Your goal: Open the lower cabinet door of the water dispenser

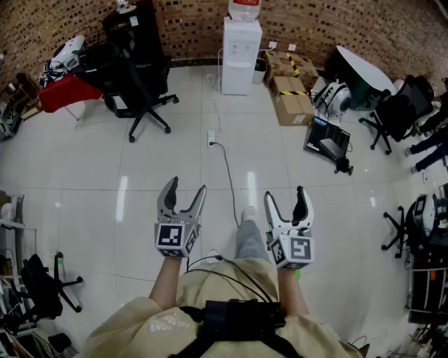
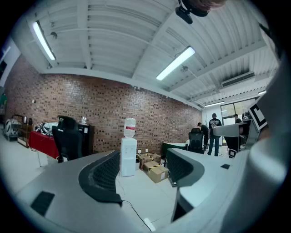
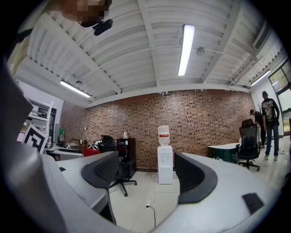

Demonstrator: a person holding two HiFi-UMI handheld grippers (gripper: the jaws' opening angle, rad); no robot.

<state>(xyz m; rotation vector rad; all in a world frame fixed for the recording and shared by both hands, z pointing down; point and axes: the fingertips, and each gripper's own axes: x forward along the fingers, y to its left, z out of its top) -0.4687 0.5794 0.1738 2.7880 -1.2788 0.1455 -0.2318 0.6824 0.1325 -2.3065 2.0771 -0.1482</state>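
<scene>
White water dispenser (image 1: pixel 240 56) stands far off, dead ahead; left gripper (image 1: pixel 186 186) and right gripper (image 1: pixel 285 194) gape wide, empty, equally distant.

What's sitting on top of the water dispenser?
A clear, red-labelled bottle stands on the white dispenser. Its lower end is sunk into the dispenser's top, so the neck cannot be seen.

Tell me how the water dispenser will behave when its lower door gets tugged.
Probably top-heavy: the water dispenser is tall and narrow with a bottle on top, so a hard tug might rock it. On the glossy tile floor it may slide rather than tip.
</scene>
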